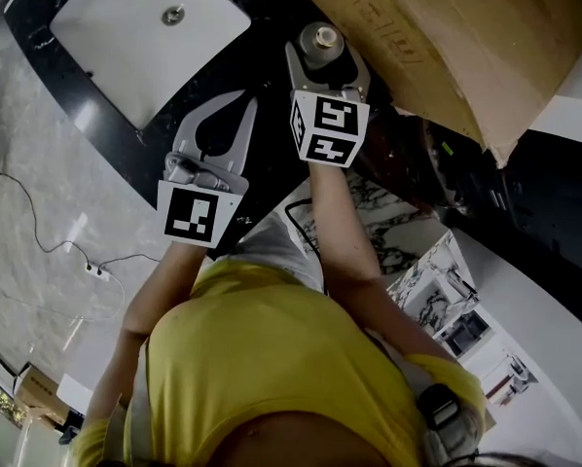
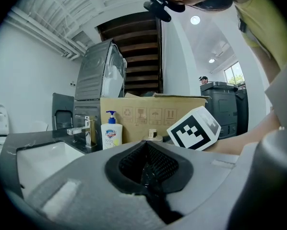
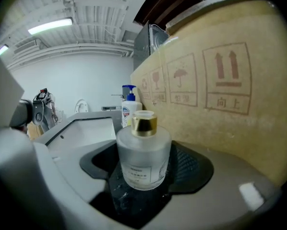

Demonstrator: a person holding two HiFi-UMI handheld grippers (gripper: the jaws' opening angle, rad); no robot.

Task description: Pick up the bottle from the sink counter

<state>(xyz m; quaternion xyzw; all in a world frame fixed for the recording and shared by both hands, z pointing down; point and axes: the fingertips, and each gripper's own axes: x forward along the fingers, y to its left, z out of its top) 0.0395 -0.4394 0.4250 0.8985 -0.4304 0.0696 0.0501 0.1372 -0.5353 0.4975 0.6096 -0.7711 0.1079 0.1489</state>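
Observation:
A round frosted-glass bottle [image 1: 322, 42] with a gold cap stands on the black sink counter [image 1: 267, 71], close to a cardboard box. My right gripper [image 1: 325, 54] is open, with one jaw on each side of the bottle. In the right gripper view the bottle [image 3: 143, 152] stands upright in the padded hollow of the right gripper [image 3: 141, 147], with gaps to both pads and the counter under it. My left gripper [image 1: 240, 103] hovers to the left over the counter, shut and empty. In the left gripper view, the left gripper [image 2: 146, 145] has nothing in it, and the bottle's cap [image 2: 153, 134] shows beyond.
A white sink basin [image 1: 126, 37] lies in the counter at the left, with a chrome faucet [image 2: 87, 130] behind it. A soap pump dispenser [image 2: 111, 133] stands at the back. The large cardboard box [image 1: 456, 37] crowds the bottle's right side.

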